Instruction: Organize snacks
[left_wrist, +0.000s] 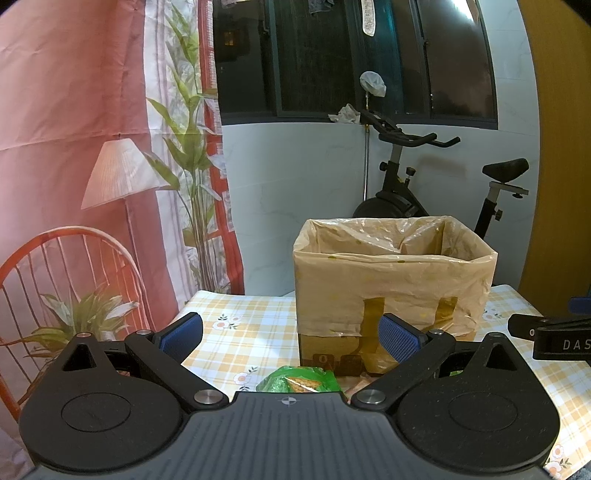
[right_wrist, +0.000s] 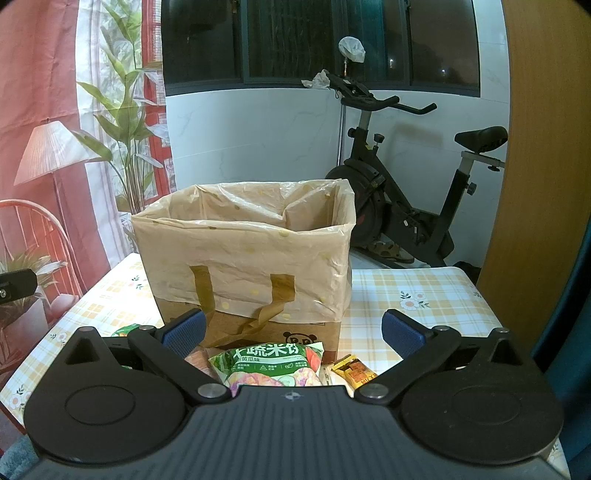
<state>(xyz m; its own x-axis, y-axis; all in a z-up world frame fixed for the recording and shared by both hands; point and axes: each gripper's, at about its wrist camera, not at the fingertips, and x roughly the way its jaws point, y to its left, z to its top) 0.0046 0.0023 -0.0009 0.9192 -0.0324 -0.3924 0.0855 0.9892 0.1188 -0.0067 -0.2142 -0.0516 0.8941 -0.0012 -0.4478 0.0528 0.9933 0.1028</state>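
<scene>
A brown cardboard box lined with a tan plastic bag (left_wrist: 393, 280) (right_wrist: 245, 254) stands open on the checked tablecloth. In the left wrist view, my left gripper (left_wrist: 290, 332) is open and empty, just in front of the box, above a green snack packet (left_wrist: 299, 380). In the right wrist view, my right gripper (right_wrist: 293, 330) is open and empty before the box, above a green rice-cracker packet (right_wrist: 273, 363) and a small yellow-brown snack bar (right_wrist: 354, 369). Another green packet (right_wrist: 127, 329) peeks out at left. Most of the packets are hidden under the gripper bodies.
The table (right_wrist: 413, 291) has a yellow checked cloth with flowers. An exercise bike (right_wrist: 399, 192) stands behind it, a printed curtain (left_wrist: 92, 147) at left, a wooden panel (right_wrist: 535, 184) at right. The right gripper's tip shows in the left wrist view (left_wrist: 550, 334).
</scene>
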